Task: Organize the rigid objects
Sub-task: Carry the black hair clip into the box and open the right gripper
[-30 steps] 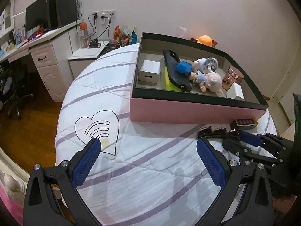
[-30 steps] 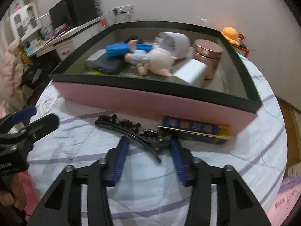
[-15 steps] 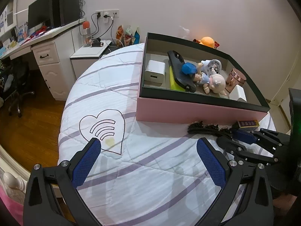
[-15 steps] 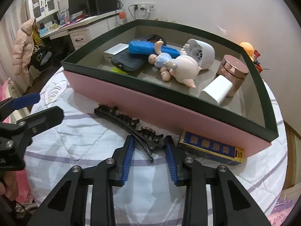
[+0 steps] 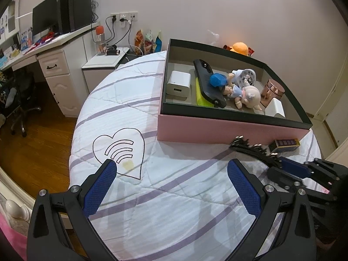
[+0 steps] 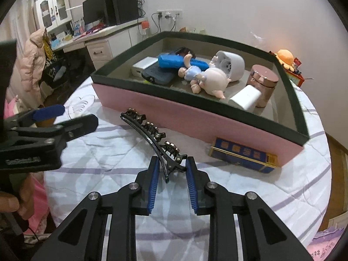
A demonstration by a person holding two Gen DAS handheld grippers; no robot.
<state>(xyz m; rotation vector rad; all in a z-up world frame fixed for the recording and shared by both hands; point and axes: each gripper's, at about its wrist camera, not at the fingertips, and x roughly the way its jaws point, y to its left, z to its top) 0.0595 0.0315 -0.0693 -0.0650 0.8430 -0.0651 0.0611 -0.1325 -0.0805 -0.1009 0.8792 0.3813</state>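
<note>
**A:** Start at the left. What's over there?

**B:** A white desk (image 5: 54, 50) with a monitor (image 5: 46, 20) along the wall, and a low white side table (image 5: 104, 62) beside it. Nearer the camera, the left gripper (image 5: 171, 187) hangs over the striped quilt (image 5: 134, 117), by the heart drawing (image 5: 118, 152). Its jaws stand wide apart with nothing but cloth between them.

**A:** And the middle?

**B:** The pink box with the dark rim (image 6: 152, 106) sits on the quilt. Inside, from its left: a white charger block (image 5: 178, 84), a dark phone case (image 5: 208, 82) lying over something yellow-green, a blue piece (image 5: 218, 79), a doll (image 6: 208, 77), a white round fan-like gadget (image 6: 230, 65), a copper-coloured jar (image 6: 264, 82) and a white cylinder (image 6: 245, 96).

**A:** Where's the hair clip?

**B:** The long black hair clip (image 6: 150, 134) lies outside the box, on the quilt just in front of the pink wall. Its near end is between the blue pads of the right gripper (image 6: 170, 169), which has closed down narrow on it; the far end points off toward the box's left corner.

**A:** Anything in the way?

**B:** The pink wall stands between the clip and the box's inside. To the right, a small blue and gold carton (image 6: 244, 154) lies against that same wall, close to the gripper's right finger. Beyond the box's far right corner sits an orange plush toy (image 6: 285, 57).
</note>
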